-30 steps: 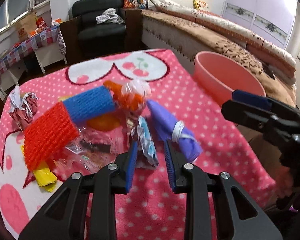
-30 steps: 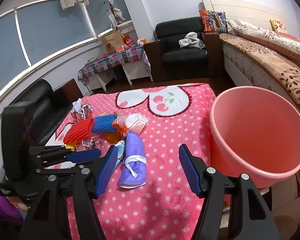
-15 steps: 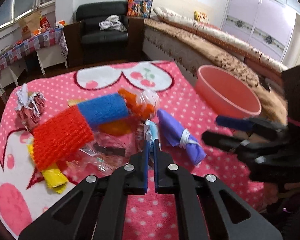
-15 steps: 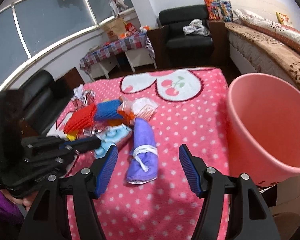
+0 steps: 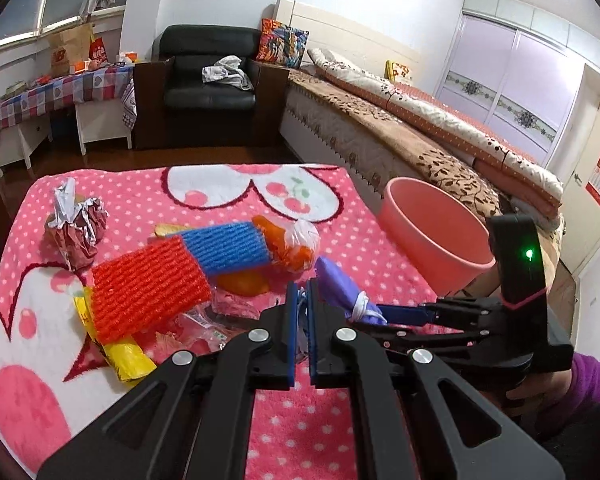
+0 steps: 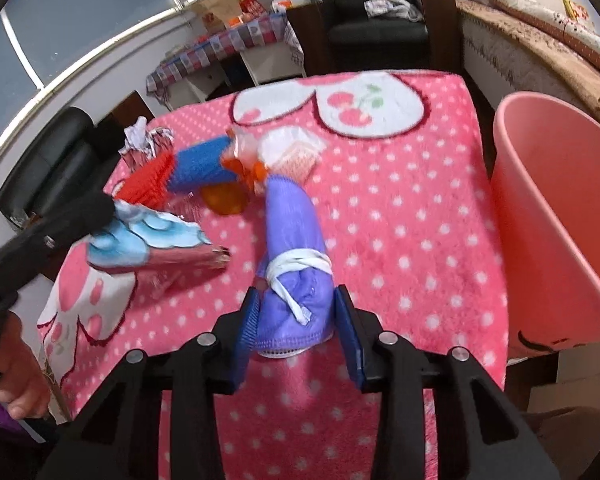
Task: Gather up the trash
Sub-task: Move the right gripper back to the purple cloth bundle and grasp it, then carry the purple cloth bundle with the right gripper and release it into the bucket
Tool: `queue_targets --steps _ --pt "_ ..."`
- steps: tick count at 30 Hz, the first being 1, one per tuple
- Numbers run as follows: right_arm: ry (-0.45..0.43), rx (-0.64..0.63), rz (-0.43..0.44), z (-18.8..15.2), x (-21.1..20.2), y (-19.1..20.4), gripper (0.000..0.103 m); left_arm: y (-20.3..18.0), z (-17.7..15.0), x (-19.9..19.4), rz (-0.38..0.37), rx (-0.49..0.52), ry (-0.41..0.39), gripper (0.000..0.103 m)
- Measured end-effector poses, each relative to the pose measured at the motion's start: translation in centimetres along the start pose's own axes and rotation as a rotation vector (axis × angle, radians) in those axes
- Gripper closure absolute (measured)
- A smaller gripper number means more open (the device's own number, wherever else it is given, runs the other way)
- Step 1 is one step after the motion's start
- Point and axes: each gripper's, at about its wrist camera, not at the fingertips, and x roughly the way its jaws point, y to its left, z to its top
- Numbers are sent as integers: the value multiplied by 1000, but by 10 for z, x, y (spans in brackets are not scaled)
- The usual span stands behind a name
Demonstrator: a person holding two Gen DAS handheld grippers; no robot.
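1. Left wrist view: the bench [image 5: 148,196] carries a pink polka-dot blanket with a white cherry patch; its near edge is hidden behind the black gripper arms.
2. Off the bench's right edge stands the pink bucket [image 6: 556,216]; its right side is cut off in the right wrist view, and its base cannot be seen.
3. Lying on the blanket, the purple cloth roll [image 6: 296,256], tied with a white string, sits between the fingers of the right gripper [image 6: 300,320]. These fingers are closing on it; whether the pads already press it is hard to tell.
4. Across the middle of the blanket lies a red and blue knit sleeve [image 5: 180,272], partly covering a yellow wrapper [image 5: 120,356] and clear plastic scraps.
5. Pinched in the fully closed fingers of the left gripper [image 5: 302,300] is the light blue wrapper [image 6: 148,240], lifted clear of the blanket; it is motion-blurred and its print unreadable.
6. A crumpled foil wrapper [image 5: 76,228] sits apart at the far left.
7. No writing on any item can be read.
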Motion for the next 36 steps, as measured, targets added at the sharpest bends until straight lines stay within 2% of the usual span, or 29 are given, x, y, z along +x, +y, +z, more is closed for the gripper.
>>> queue_targets --steps 5,15,27,36 --pt "-18 -9 15 -1 -6 0 69 3 3 -5 -2 -10 -22 99" --pt "-114 1 48 5 -35 -3 69 -4 23 -13 -9 -5 -79 99" --pt "-208 72 0 8 -67 -39 69 -40 58 3 -50 69 -119 99" --pt "-284 188 -67 8 -97 -84 69 -78 77 27 -118 124 -126 99"
